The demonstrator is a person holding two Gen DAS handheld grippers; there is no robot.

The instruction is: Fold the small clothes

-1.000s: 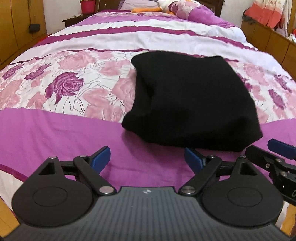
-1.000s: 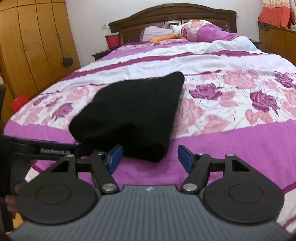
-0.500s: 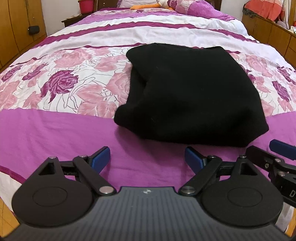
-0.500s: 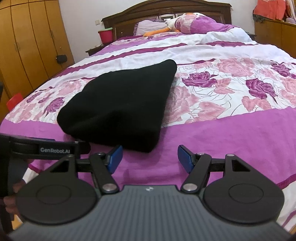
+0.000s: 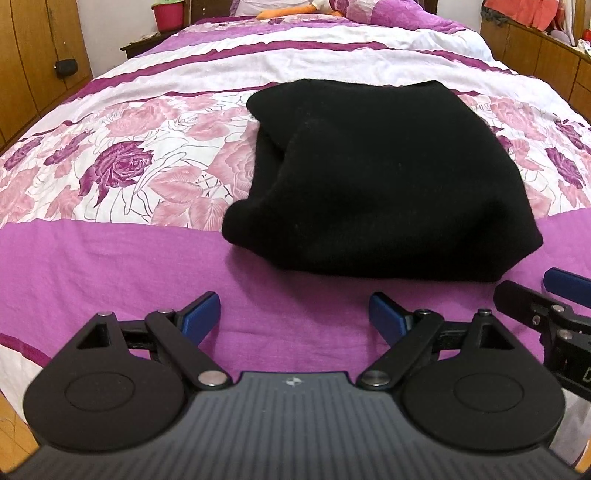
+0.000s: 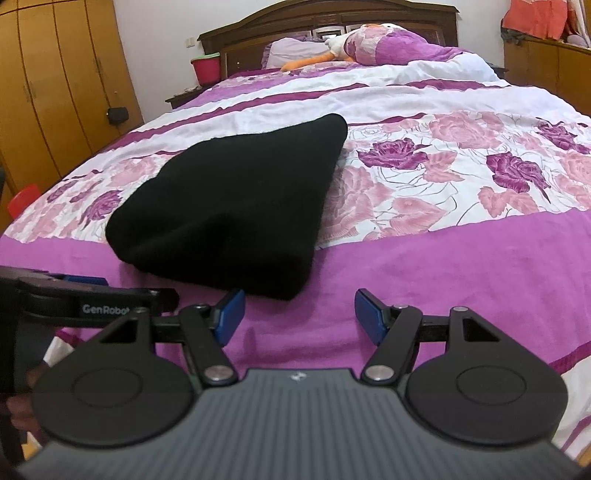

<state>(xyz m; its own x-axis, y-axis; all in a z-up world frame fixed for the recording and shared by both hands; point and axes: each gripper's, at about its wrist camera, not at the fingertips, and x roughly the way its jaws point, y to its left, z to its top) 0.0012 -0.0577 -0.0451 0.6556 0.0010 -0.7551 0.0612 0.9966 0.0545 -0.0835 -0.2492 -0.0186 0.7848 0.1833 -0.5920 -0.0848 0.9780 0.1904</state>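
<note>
A black knitted garment [image 5: 384,177] lies folded into a thick pad on the purple flowered bedspread [image 5: 122,258]; it also shows in the right wrist view [image 6: 236,206]. My left gripper [image 5: 293,314] is open and empty, a short way in front of the garment's near edge, not touching it. My right gripper [image 6: 299,312] is open and empty, just in front of the garment's near right corner. The right gripper's fingers [image 5: 565,282] show at the right edge of the left wrist view. The left gripper's body [image 6: 85,299] shows at the left in the right wrist view.
The bed has a dark wooden headboard [image 6: 332,26] with pillows and a plush toy [image 6: 369,40] at the far end. Wooden wardrobes [image 6: 55,85] stand on the left, a red bin [image 6: 207,68] on a nightstand, and wooden cabinets [image 6: 554,70] on the right.
Both grippers have drawn back a little from the garment, which lies still. Both stay open.
</note>
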